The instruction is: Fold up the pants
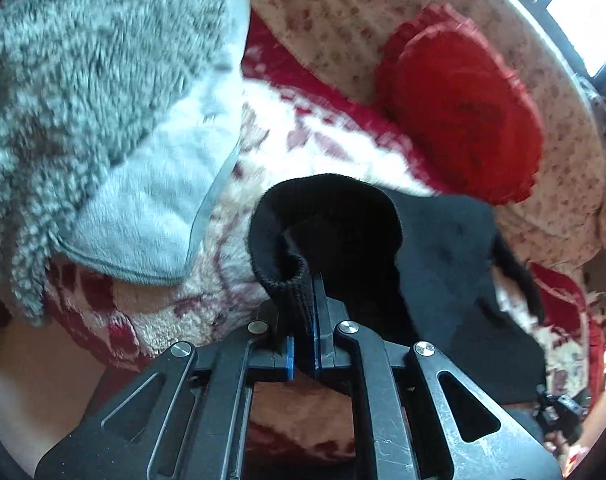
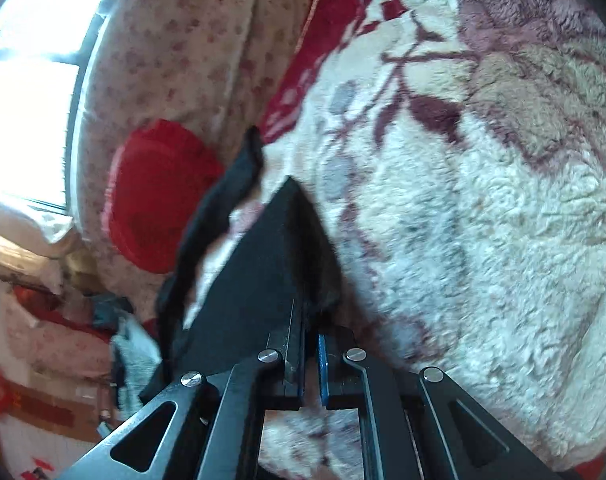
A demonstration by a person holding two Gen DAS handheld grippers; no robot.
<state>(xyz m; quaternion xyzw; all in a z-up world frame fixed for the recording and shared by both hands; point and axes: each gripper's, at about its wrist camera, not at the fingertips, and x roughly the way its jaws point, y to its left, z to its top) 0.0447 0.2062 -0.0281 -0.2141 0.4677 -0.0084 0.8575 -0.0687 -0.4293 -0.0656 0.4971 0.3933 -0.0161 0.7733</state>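
The black pants [image 1: 435,248] lie on a fleece blanket on a bed. In the left wrist view my left gripper [image 1: 303,292] is shut on their ribbed black edge, which curls up in a loop above the fingers. The rest of the cloth spreads to the right. In the right wrist view my right gripper [image 2: 309,320] is shut on another part of the black pants [image 2: 263,264]; the cloth rises from the jaws in a taut triangle. A narrow black strip [image 2: 227,196] hangs off to the left of it.
The cream and red patterned fleece blanket [image 2: 483,200] covers the bed. A round red cushion [image 1: 463,108] rests against a floral quilt [image 1: 335,12]. A grey fluffy garment with a pale lining [image 1: 115,120] lies at the left. A bright window [image 2: 23,80] is behind the bed.
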